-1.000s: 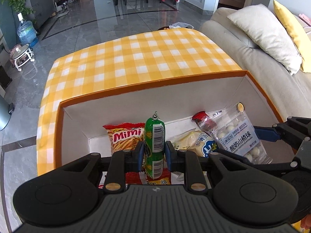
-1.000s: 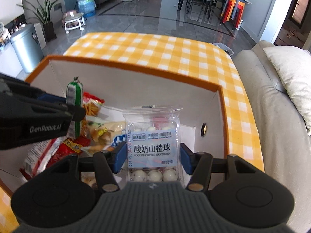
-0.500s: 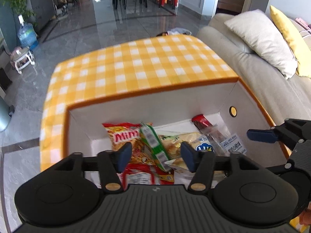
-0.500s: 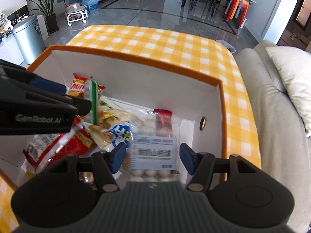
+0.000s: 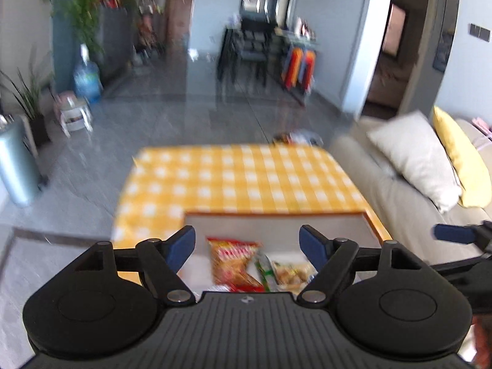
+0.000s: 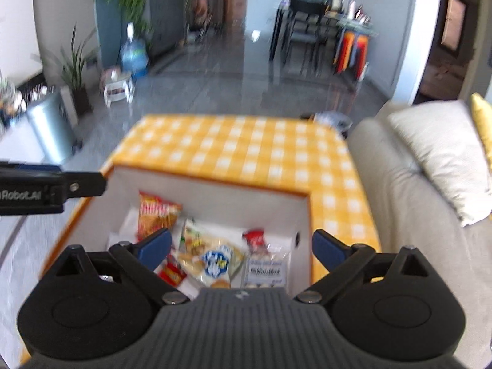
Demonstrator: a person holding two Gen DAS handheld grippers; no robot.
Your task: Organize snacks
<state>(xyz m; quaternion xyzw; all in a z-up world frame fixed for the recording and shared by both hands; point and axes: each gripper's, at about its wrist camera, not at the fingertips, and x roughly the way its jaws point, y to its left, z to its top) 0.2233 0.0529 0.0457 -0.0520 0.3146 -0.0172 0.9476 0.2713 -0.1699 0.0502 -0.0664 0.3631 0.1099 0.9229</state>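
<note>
Sachet (image 6: 267, 267) flat, long axis toward box (image 6: 215, 196) wall.

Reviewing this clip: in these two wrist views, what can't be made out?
- Left wrist view: the box near half, hidden by the left gripper body.
- Both views: snack labels, motion-blurred; the clear packet print is unreadable.
- Right wrist view: the box's near left corner, hidden behind the right gripper.

Box (image 6: 215, 196) top open, snacks (image 6: 212, 258) seemingly crowding floor
</note>
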